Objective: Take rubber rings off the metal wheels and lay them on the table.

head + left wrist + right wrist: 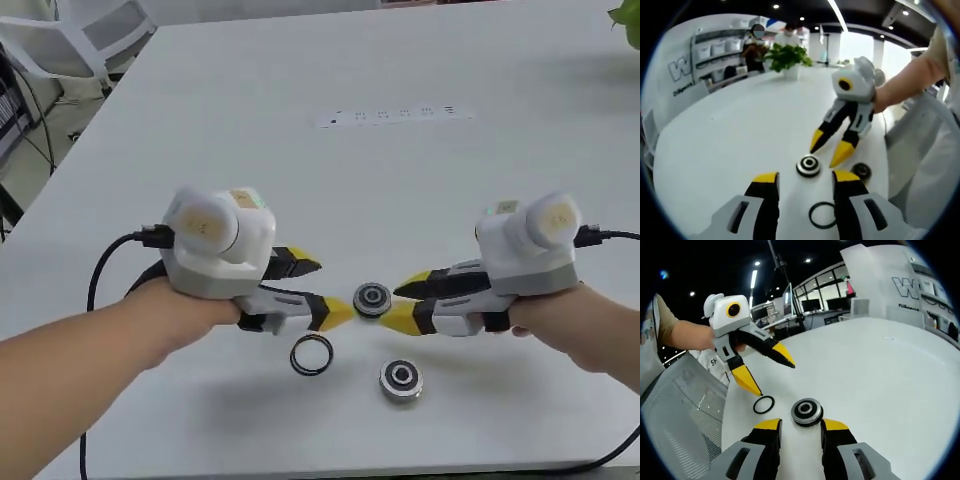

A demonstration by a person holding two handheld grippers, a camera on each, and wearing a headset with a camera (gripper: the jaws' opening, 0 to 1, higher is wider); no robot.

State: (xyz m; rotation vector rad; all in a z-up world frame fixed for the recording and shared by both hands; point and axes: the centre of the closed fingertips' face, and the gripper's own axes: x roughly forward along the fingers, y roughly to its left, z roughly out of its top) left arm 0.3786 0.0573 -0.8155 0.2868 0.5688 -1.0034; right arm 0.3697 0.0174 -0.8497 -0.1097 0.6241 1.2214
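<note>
Head view, from the left: a white chair point(90, 35) stands past the far corner of the white worktop point(250, 130). Nearer, the left hand-held gripper point(333, 289) lies low over the surface and points right. Its yellow-tipped jaws are spread wide with nothing between them. Just on the person's side of its lower jaw tip, a loose black rubber ring point(311, 354) lies flat on the worktop, touching neither wheel. Next comes the middle wheel point(372, 298), flat on the surface between the two sets of jaw tips, with a dark outer band around a metal hub. Near it, closer to the person and slightly right, lies the near wheel point(401, 380), whose rim looks bare and silvery. Right of the middle wheel, the right hand-held gripper point(393, 305) points left. Its jaws are parted less widely and are also empty. Its tips are just beside the wheel; contact cannot be told. Far back a socket strip point(390, 115) is set into the worktop, and plant leaves point(628, 20) show at the top right corner.

In the left gripper view, the middle wheel sits just beyond the gap of that gripper's own parted jaws, with the ring low beside its right jaw. In the right gripper view, the ring lies left of the wheel, which rests just ahead of the open jaws.
</note>
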